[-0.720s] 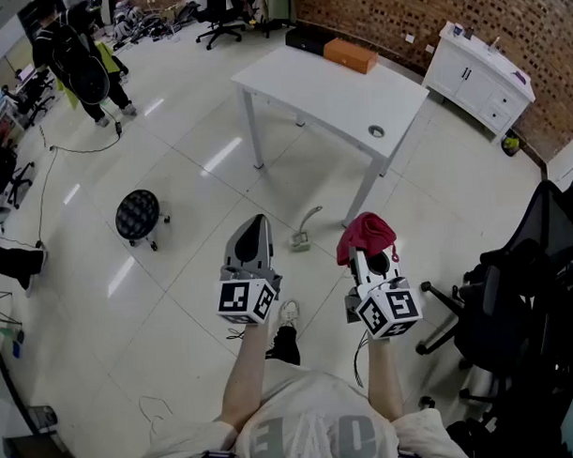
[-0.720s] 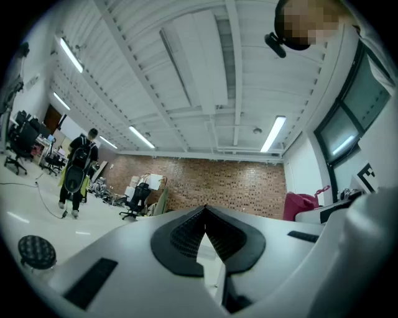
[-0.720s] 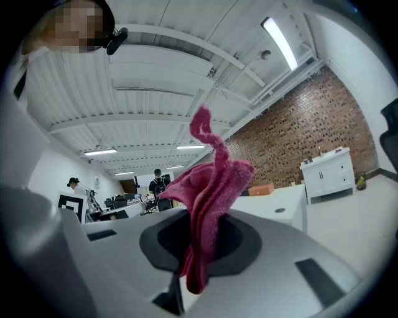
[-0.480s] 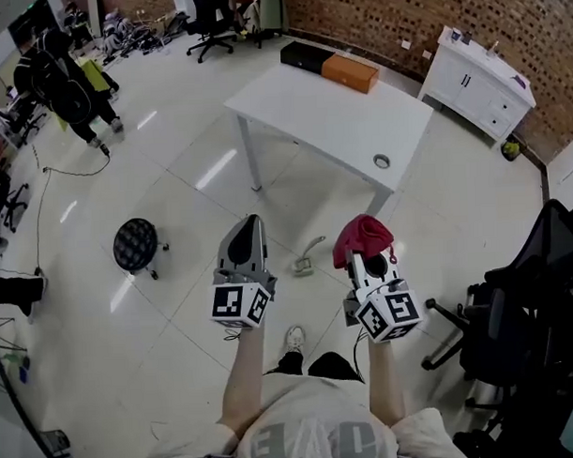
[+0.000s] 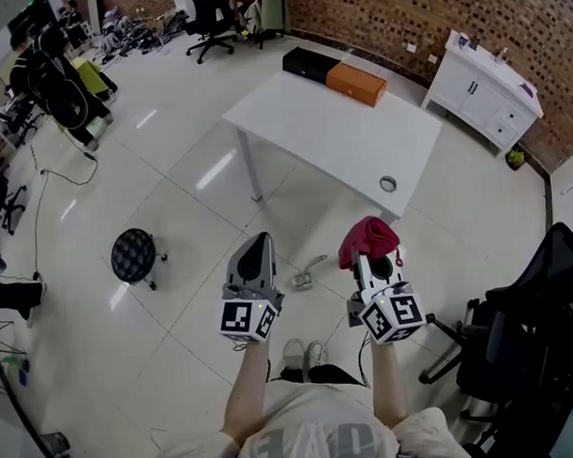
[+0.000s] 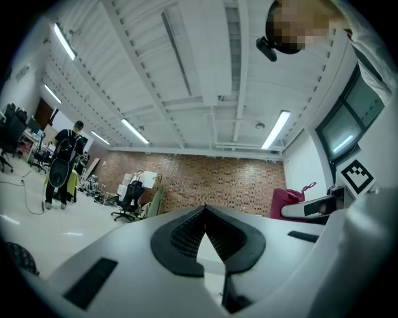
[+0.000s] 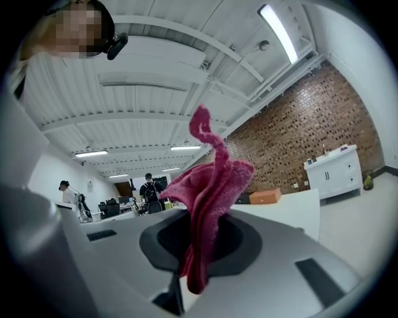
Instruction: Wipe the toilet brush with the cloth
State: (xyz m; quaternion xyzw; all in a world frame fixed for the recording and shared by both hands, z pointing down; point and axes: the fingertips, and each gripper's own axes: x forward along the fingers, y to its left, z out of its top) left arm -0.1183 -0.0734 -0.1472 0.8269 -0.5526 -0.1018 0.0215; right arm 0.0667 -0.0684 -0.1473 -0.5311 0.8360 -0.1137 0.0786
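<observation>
The toilet brush (image 5: 307, 271), a pale handle with a small head, lies on the tiled floor; in the head view it shows between my two grippers and far below them. My left gripper (image 5: 257, 243) is held out level, its jaws shut with nothing between them; in the left gripper view (image 6: 205, 214) the tips meet. My right gripper (image 5: 372, 251) is shut on a red cloth (image 5: 367, 236). In the right gripper view the cloth (image 7: 211, 192) sticks up bunched from the closed jaws (image 7: 198, 251). Neither gripper view shows the brush.
A white table (image 5: 311, 114) stands ahead with an orange box (image 5: 356, 81), a black box (image 5: 311, 62) and a tape roll (image 5: 388, 184) on it. A black stool (image 5: 134, 254) is at the left, a black office chair (image 5: 525, 337) at the right, a white cabinet (image 5: 493, 94) by the brick wall.
The person has stepped forward: the table sits lower and nearer in the head view and both feet now stand together. Both grippers keep their pose, the cloth still held.
</observation>
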